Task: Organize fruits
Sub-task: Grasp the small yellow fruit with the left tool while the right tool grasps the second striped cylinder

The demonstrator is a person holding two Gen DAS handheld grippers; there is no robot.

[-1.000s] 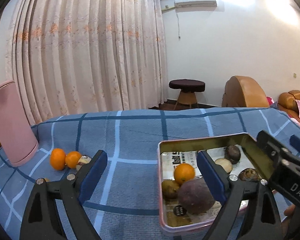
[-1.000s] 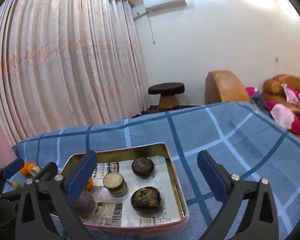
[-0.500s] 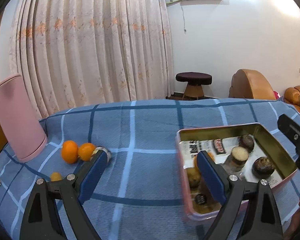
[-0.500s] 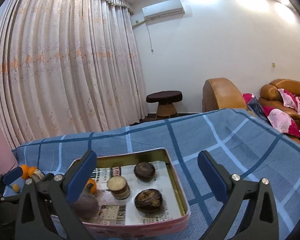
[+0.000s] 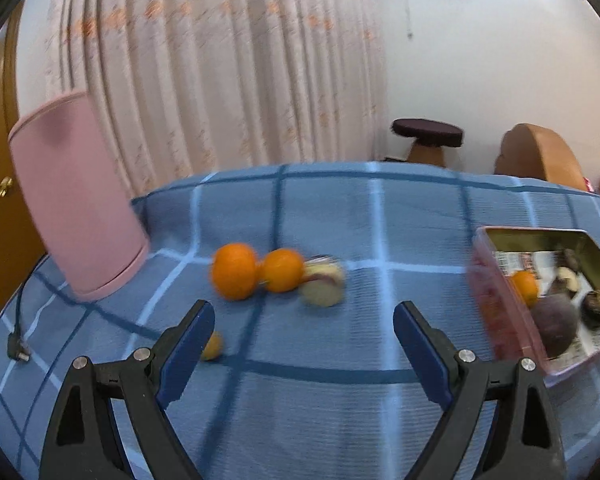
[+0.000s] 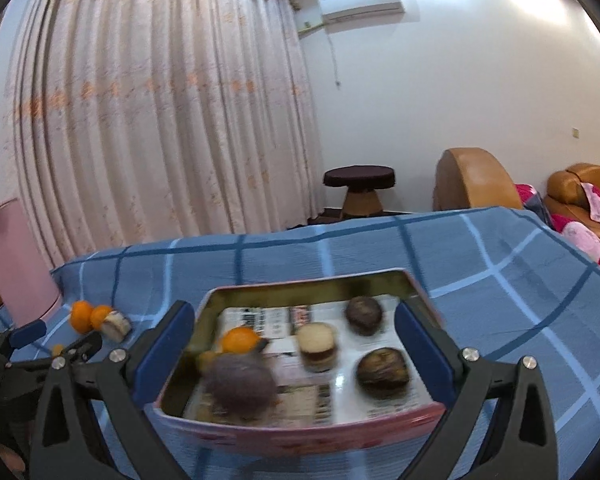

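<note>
Left tool [image 5: 304,344] wide open, nothing between its fingers, over bare blue checked cloth [image 5: 340,400] on the table. Beyond its tips, a row on the cloth: two oranges [image 5: 234,270] side by side, touching or nearly so, then a pale cut fruit [image 5: 323,284] just beside them; the left-wrist view is blurred, so contact cannot be told. A small yellow fruit [image 5: 214,346] sits partly behind the left finger. Pink cylinder [image 5: 76,196] stands upright at the cloth's far left. Right tool [image 6: 294,346] also open, gripping nothing, its fingers framing the tin [image 6: 300,432] in view. Inside the tin, on printed paper: one orange [image 6: 240,340], a large purple fruit [image 6: 238,386] in front of it, a pale-topped piece [image 6: 316,344], two dark round fruits [image 6: 382,372].
</note>
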